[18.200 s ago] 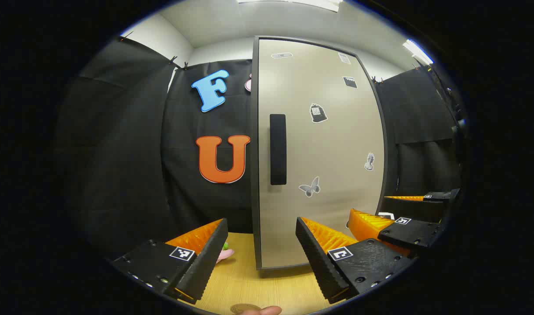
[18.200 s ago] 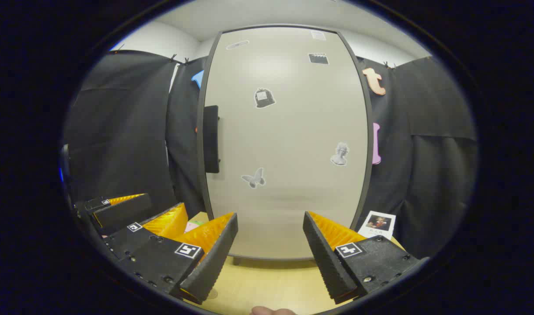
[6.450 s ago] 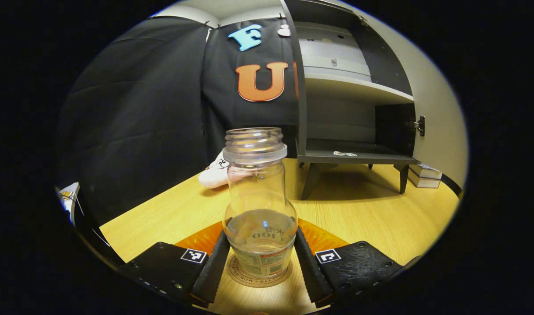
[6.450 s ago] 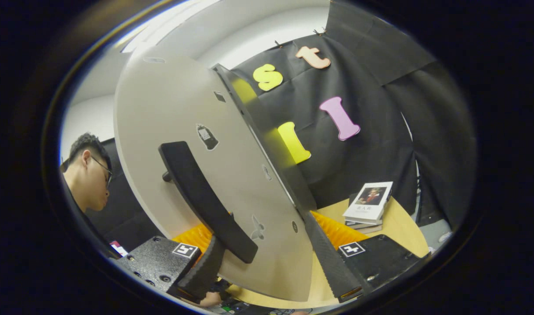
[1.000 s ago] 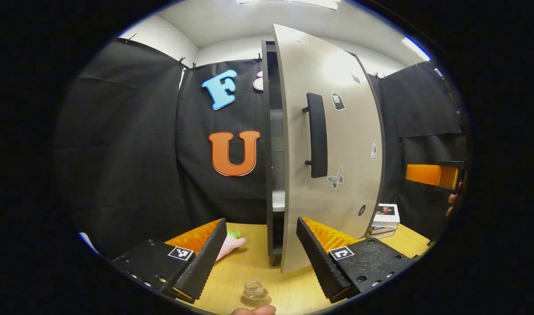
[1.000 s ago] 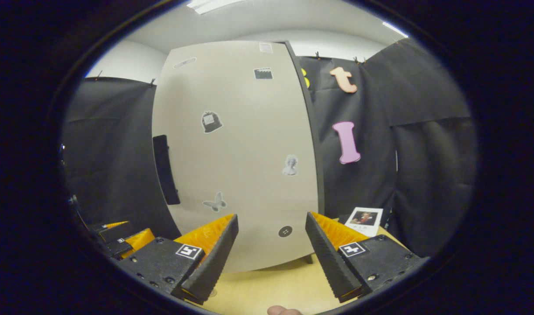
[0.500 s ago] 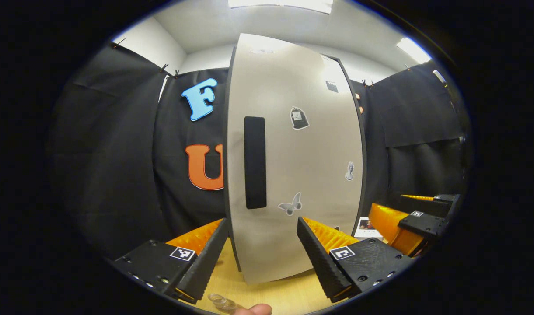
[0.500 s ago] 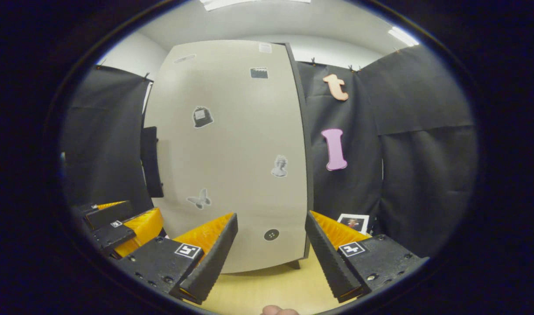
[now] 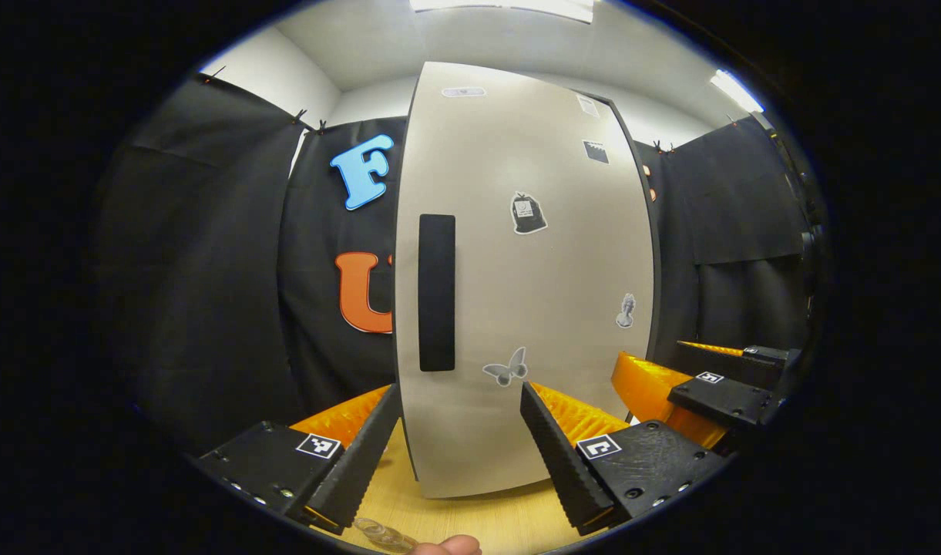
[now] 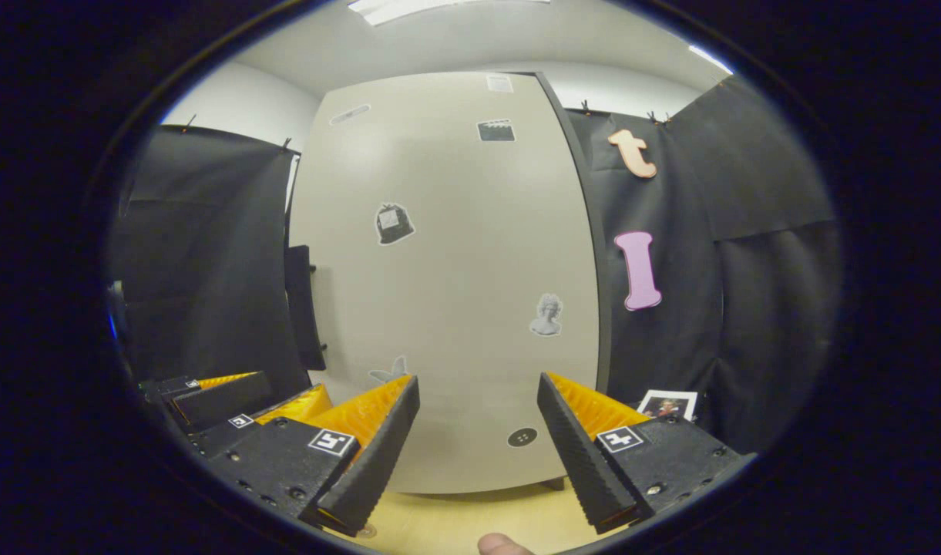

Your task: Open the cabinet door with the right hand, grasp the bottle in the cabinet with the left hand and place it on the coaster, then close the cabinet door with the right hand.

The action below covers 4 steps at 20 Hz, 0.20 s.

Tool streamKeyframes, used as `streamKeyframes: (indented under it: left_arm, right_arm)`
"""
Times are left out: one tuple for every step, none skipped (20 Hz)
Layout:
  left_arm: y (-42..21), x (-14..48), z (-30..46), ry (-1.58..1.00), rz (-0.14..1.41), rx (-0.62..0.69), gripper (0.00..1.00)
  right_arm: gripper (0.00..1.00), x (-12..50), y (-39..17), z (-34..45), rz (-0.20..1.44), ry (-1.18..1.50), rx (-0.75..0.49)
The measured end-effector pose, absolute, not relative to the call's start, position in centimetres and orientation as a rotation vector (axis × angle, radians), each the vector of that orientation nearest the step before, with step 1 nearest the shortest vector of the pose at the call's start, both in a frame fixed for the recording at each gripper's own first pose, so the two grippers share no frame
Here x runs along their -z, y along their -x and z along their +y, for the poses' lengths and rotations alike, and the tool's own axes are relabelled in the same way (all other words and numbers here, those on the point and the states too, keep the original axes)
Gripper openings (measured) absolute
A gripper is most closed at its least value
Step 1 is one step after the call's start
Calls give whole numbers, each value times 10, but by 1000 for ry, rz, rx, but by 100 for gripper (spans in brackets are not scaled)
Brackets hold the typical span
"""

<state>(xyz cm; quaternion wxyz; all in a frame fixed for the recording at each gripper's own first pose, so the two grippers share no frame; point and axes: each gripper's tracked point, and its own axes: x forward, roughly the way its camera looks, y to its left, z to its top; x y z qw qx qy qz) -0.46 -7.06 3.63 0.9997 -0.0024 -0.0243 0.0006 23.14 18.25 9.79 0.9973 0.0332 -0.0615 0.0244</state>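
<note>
Beige, sticker-dotted, the cabinet door [image 10: 447, 285] fills the space straight ahead of my right gripper [image 10: 476, 432], and I judge it nearly shut but cannot tell whether it has seated against the frame. Its black handle [image 9: 436, 293] runs vertically along the door's left edge; in the right gripper view that handle [image 10: 304, 308] sits well left of my right tool, so the free edge I would push lies left of it and the hinge side right. My right gripper is the one squarely in front of the panel, fingers spread wide with nothing between them. If a final push is needed, I think it should go forward into the panel, toward the handle side.

At the very bottom of the left gripper view the clear glass bottle [image 9: 381, 533] peeks in on the wooden table [image 9: 470, 516], below and just left of my left gripper [image 9: 458, 439], which also stands wide apart and empty. I cannot make out the coaster beneath the bottle. My right gripper [image 9: 701, 389] shows off to the right there, near the door's lower corner.
</note>
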Motion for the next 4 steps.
streamKeyframes:
  left_arm:
    - [3, -40, -70, -7, -57, -10, 95]
    - [0, -44, -70, -9, -69, -14, 95]
    - [-1, -51, -71, 4, -92, -18, 95]
    - [-1, -59, -73, 17, -119, -24, 95]
  right_arm:
    - [99, -102, -232, 180, -140, -59, -57]
    - [99, -107, -232, 177, -164, -47, -52]
    - [99, -109, -232, 172, -171, -24, -40]
    - [94, -108, -232, 169, -168, 6, -31]
